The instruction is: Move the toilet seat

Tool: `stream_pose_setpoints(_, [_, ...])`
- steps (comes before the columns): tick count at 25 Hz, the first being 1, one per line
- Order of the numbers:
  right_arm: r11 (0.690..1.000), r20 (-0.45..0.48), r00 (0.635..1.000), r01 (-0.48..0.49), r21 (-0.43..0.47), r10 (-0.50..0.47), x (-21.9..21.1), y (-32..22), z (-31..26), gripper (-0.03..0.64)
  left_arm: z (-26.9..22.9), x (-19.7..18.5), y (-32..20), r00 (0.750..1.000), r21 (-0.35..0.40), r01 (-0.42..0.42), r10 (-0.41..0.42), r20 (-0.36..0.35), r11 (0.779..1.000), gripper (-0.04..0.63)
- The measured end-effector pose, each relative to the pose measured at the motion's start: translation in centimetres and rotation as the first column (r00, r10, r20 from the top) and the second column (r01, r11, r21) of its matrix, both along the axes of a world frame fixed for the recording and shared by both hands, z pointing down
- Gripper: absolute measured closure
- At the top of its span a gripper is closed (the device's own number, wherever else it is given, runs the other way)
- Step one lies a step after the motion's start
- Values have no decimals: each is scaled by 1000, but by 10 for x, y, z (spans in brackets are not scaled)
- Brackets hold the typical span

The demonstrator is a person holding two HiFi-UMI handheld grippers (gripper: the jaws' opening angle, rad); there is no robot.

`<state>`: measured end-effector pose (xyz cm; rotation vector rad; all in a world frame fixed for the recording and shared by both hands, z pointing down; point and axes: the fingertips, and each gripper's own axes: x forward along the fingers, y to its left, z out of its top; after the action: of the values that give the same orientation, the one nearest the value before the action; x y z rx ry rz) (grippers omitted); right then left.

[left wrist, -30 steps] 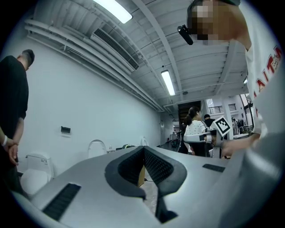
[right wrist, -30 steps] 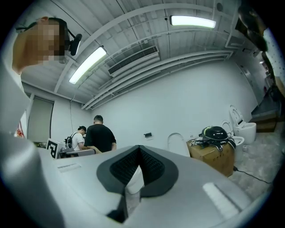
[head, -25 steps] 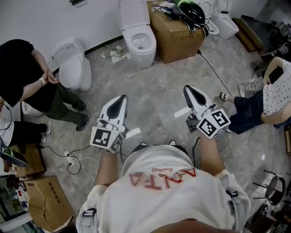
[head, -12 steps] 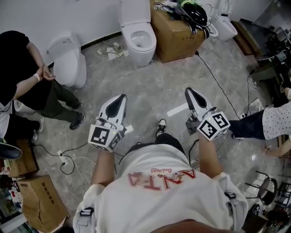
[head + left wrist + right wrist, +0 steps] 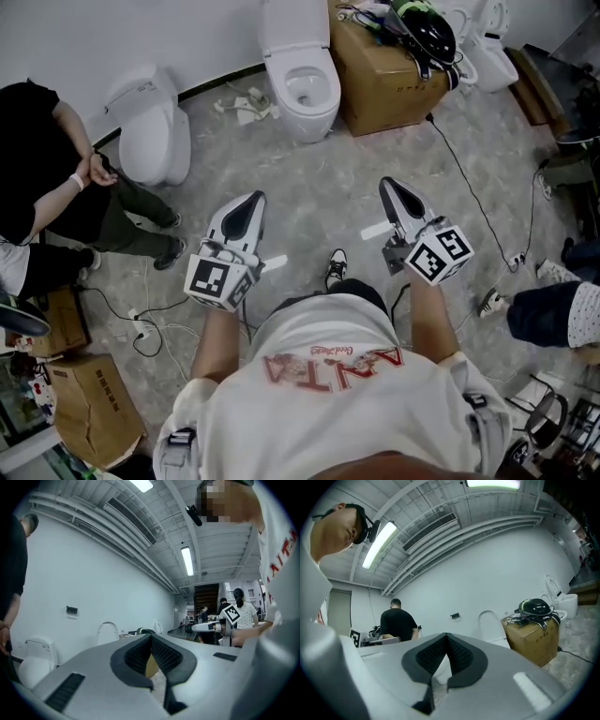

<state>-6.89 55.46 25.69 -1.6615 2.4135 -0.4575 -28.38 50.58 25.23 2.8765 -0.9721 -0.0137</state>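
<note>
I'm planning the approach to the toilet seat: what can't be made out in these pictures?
- Open toilet, head view: lid cut off by the top edge; seat not separable from the rim, white on white.
- Same toilet, right gripper view: bowl mostly hidden behind the right tool.
- Cardboard box, head view: print too small.
- Far-right toilet, head view: cut off by the top edge.

Person at right (image 5: pixel 553 314) moved nearer, mostly out of frame. Wearer's shoe (image 5: pixel 336 266) now shows. Toilet (image 5: pixel 309 89) shifted slightly right.
</note>
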Motion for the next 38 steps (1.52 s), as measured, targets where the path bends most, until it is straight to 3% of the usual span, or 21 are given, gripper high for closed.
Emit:
stream_pose_setpoints(11, [999, 50, 998, 46, -18, -45, 110, -103, 14, 618, 5, 113, -93, 998, -29, 22, -20, 60, 999, 586])
stream_pose_setpoints(16, [999, 129, 991, 48, -7, -47, 160, -141, 17, 618, 6, 162, -121, 998, -31, 13, -11, 65, 999, 586])
stream_pose_setpoints(26, [997, 147, 987, 70, -44, -63, 180, -208, 38, 618, 23, 186, -190, 996, -64, 23, -17, 83, 998, 586])
stream_pose_setpoints(38, [993, 95, 994, -52, -106, 62, 205, -327, 38, 618, 33, 206, -332, 995, -110, -81, 87, 47, 991, 586])
